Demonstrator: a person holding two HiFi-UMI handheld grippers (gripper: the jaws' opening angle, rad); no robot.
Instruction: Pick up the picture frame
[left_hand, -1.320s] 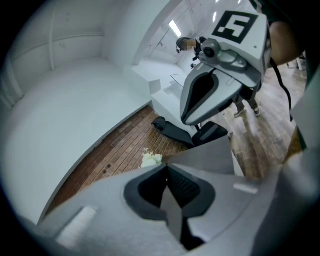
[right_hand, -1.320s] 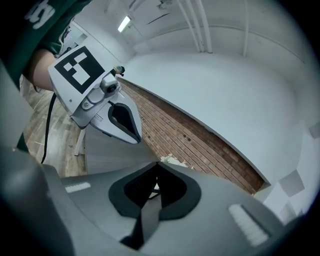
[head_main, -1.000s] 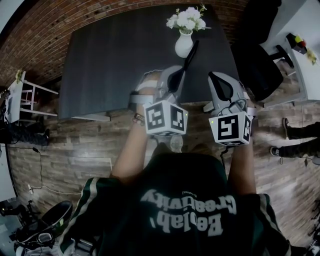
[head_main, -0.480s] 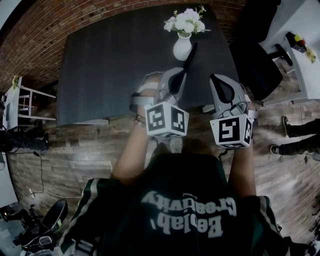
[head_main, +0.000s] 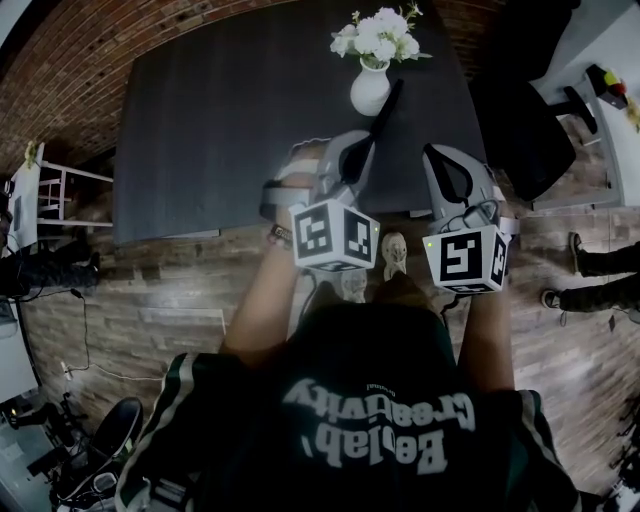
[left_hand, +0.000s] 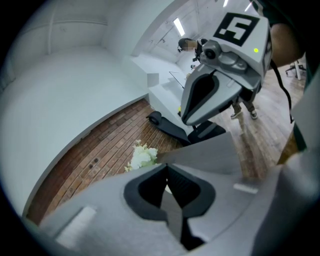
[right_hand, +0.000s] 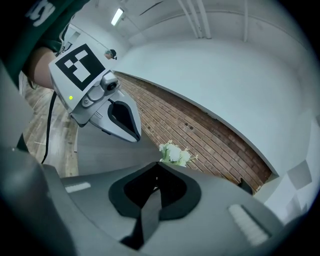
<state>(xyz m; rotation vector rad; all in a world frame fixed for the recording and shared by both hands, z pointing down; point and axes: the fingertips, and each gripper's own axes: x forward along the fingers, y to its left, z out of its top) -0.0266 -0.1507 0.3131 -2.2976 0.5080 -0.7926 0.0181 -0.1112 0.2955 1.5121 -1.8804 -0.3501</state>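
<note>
On the dark table stands a white vase of white flowers. A thin dark slanted shape runs from beside the vase toward my left gripper; I cannot tell whether it is the picture frame seen edge-on. My left gripper hovers over the table's near edge, shut and empty. My right gripper hangs beside it, jaws together, holding nothing. The flowers show ahead in the left gripper view, and the flowers also show in the right gripper view.
A black office chair stands right of the table. A white stool is at the far left by the brick wall. The floor is wood planks, and a shoe shows between my two arms.
Both grippers have edged slightly toward the table. A shoe has come into sight on the floor between the arms. Neither gripper's jaws have changed.
</note>
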